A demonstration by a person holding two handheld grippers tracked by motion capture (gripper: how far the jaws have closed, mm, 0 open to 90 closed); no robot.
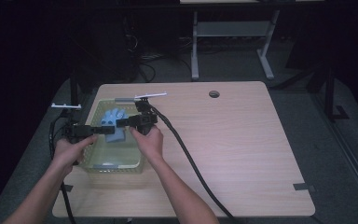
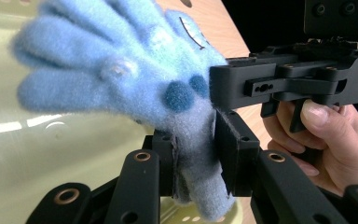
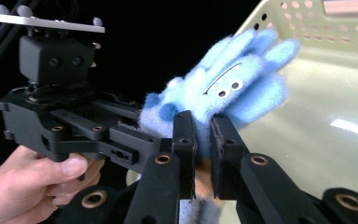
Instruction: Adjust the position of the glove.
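A fluffy blue plush toy hangs over a pale yellow-green basket at the left of the wooden table. Both grippers grip it. In the high view my left gripper comes in from the left and my right gripper from the right, tips nearly meeting. My left gripper is shut on a narrow lower limb of the plush. My right gripper is shut on another lower part of the plush, where a bit of orange shows between the pads. The toy's stitched face and limbs point up.
The basket wall lies right behind the toy. A thick black cable trails from the right gripper across the table toward its front edge. A round hole sits near the far edge, and a strip of grey tape at the front right corner.
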